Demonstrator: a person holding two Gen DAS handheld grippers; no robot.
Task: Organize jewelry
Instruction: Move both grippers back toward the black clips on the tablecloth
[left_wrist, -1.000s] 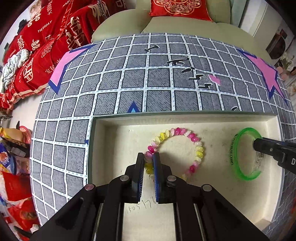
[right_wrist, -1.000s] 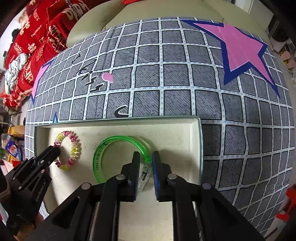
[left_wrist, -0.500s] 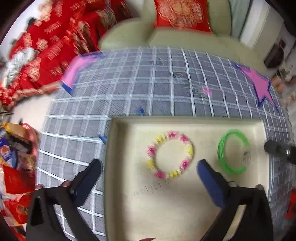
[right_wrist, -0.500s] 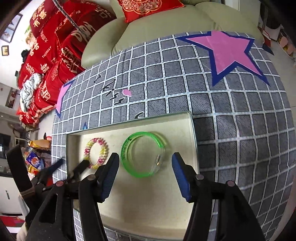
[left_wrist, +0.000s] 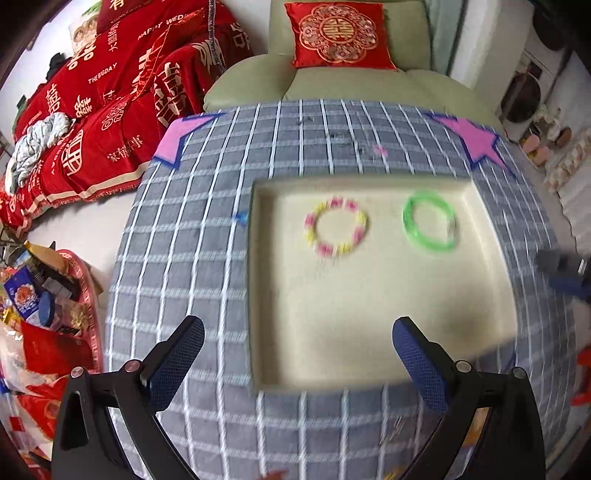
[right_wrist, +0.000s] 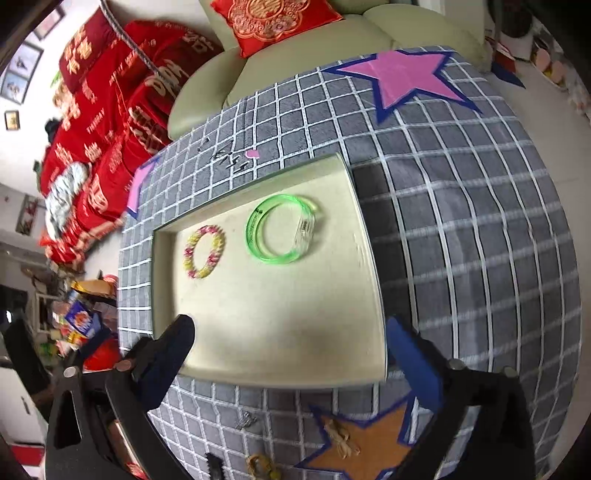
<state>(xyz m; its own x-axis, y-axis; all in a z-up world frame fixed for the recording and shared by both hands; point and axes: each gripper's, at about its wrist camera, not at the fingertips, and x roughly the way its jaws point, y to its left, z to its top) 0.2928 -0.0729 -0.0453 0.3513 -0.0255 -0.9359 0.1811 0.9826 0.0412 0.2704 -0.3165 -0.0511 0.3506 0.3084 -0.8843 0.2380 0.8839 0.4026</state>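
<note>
A pink-and-yellow beaded bracelet (left_wrist: 336, 229) (right_wrist: 204, 252) and a green plastic bangle (left_wrist: 430, 221) (right_wrist: 282, 229) lie side by side in the far half of a cream tray (left_wrist: 369, 332) (right_wrist: 277, 332). My left gripper (left_wrist: 295, 339) hangs high over the tray's near left corner, wide open, with nothing between its blue pads. My right gripper (right_wrist: 290, 332) hovers above the tray's near edge; its jaws are opening and hold nothing. Both bracelets lie free, well ahead of the fingertips. A blurred part of the right gripper (left_wrist: 565, 273) shows at the right edge of the left wrist view.
The tray rests on a round table under a grey checked cloth (right_wrist: 461, 240) with pink stars (right_wrist: 402, 79). Near the front edge lie a small silver piece (right_wrist: 245, 421) and gold-coloured trinkets (right_wrist: 341, 439) on an orange star. Beyond stand a green sofa (left_wrist: 351, 88) and red throws; snack packets (left_wrist: 37, 295) lie left.
Both grippers have opened, letting go of the beaded bracelet and the green bangle, and have risen and drawn back toward the tray's near edge. The bracelets stay in the tray.
</note>
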